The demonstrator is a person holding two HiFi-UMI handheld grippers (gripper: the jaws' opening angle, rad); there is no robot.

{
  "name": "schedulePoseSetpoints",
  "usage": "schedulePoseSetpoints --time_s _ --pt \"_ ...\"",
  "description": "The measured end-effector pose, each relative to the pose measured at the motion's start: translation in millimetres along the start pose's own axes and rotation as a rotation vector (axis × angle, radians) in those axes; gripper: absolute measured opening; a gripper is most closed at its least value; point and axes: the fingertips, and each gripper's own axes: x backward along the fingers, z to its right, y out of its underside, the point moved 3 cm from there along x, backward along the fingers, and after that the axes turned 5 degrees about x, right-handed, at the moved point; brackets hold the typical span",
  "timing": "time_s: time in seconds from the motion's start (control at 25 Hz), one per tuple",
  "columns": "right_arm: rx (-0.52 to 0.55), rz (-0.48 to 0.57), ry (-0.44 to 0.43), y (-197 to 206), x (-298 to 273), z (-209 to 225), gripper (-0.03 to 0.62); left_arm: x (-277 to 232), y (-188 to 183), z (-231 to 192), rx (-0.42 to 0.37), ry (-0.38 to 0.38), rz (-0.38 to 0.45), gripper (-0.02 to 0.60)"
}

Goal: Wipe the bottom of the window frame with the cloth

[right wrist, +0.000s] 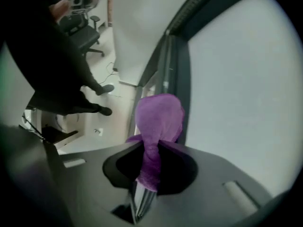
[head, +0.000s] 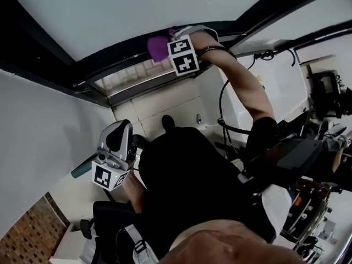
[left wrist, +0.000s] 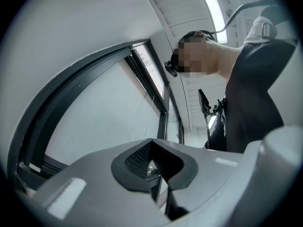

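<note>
Find the right tongs (right wrist: 147, 176) shut tight on a twisted neck of the purple cloth (right wrist: 160, 117), the loose wad bulging just beyond the tips and seemingly pressed on the dark frame (right wrist: 180, 65); cannot confirm real contact from these views. Read the step as the wipe itself, under way or about to start. Hold the pinch firm to stop the neck slipping out under drag. Lean the wad, not the tips, onto the frame, with enough push to flatten the fabric across its width. Slide along the frame ahead of the tips in one long line, staying off the glass (right wrist: 246, 89) on the tongs' right side. Slow down at any corner and poke the wad well into it. Roll the tongs a little now and then to bring clean fabric round. Watch for bare tips scraping the frame in case of the wad folding back. Leave the left tongs (left wrist: 152, 148) alone: closed with nothing between, held low and well apart from the cloth, facing another stretch of window, with no job here beyond staying clear of the reaching arm (head: 245, 87).
</note>
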Motion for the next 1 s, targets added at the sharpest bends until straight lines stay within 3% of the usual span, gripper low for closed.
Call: schedulePoseSetpoints --time_s 0.08,0.12,0.16,0.2,0.24,0.32,0.4,0.44,0.48,0.52,0.56,0.64,0.72,0.8,0.88,1.0 --pt "0.074 0.010 -0.145 -12 13 -63 0.063 2 0 -4 -0.002 -0.014 -0.004 0.000" --pt "0.060 0.071 -0.213 -20 14 -94 0.063 4 2 -6 0.000 -0.019 -0.010 0.000" --pt "-0.025 0.191 -0.262 -29 9 -117 0.063 5 4 -9 0.004 -0.024 -0.016 0.000" --pt "-0.202 0.368 -0.299 -35 -2 -131 0.064 6 7 -11 0.012 -0.027 -0.022 0.000" --pt "-0.471 0.593 -0.341 -38 -20 -138 0.064 7 10 -12 0.020 -0.030 -0.027 0.000" --pt "-1.190 1.117 -0.473 -31 -67 -144 0.064 2 12 -16 0.032 -0.027 -0.035 0.000" --pt "-1.903 1.547 -0.607 -23 -106 -138 0.064 -5 12 -19 0.039 -0.013 -0.052 0.000" --pt "-2.146 1.684 -0.608 -17 -116 -131 0.064 -9 11 -20 0.039 -0.006 -0.064 0.000" --pt "-2.265 1.771 -0.520 -9 -118 -123 0.063 -14 10 -19 0.037 0.000 -0.075 0.000" --pt "-2.274 1.820 -0.353 1 -113 -113 0.063 -18 10 -18 0.035 0.007 -0.086 0.000" --pt "-2.216 1.854 -0.148 14 -101 -99 0.064 -23 9 -16 0.032 0.012 -0.095 0.000" --pt "-2.029 1.877 0.245 41 -65 -64 0.064 -31 12 -11 0.029 0.022 -0.112 0.000" --pt "-1.856 1.705 0.539 55 -45 -36 0.064 -38 19 -5 0.035 0.029 -0.132 0.000" --pt "-1.706 1.491 0.713 53 -40 -17 0.064 -43 26 1 0.046 0.036 -0.154 0.000" --pt "-1.587 1.344 0.821 52 -35 -2 0.064 -50 31 8 0.052 0.048 -0.173 0.000" --pt "-1.492 1.300 0.881 54 -32 3 0.064 -58 34 16 0.051 0.061 -0.193 0.000"
